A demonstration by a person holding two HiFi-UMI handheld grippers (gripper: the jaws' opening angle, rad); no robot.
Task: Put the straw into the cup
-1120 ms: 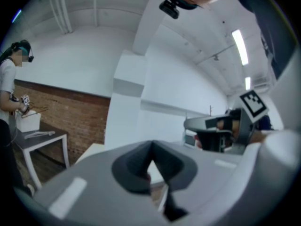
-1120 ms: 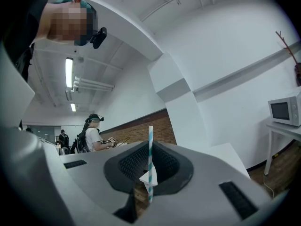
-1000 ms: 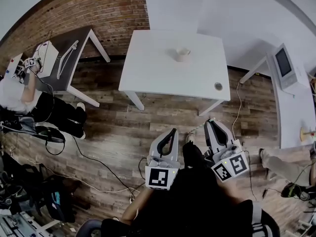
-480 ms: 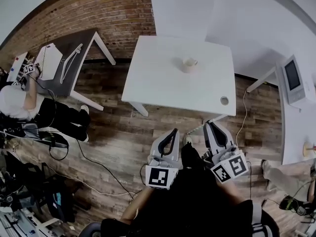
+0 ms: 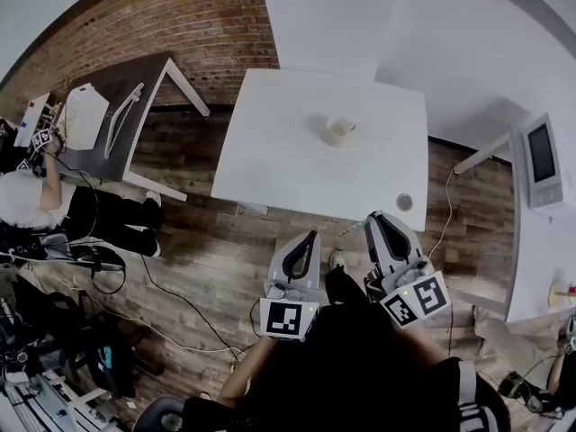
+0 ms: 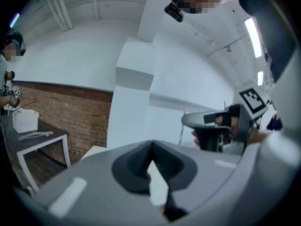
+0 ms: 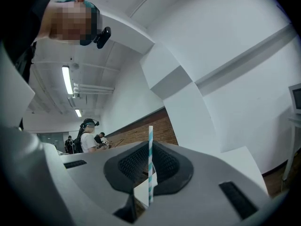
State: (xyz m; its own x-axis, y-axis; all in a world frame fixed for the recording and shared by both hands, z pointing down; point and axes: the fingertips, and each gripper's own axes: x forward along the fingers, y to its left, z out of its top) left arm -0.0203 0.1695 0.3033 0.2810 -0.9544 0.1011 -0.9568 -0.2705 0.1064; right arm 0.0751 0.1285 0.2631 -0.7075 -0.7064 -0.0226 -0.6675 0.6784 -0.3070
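Teal-striped straw upright in right tool

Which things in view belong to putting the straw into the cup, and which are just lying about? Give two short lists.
Belong to the job: striped straw, pinched in the right claw; cup; white table it stands on.

Just lying about: small round object near the table's corner; white box on the dark desk; monitor.

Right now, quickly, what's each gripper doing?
Left gripper: closed, holding nothing.
Right gripper: closed on the striped straw.
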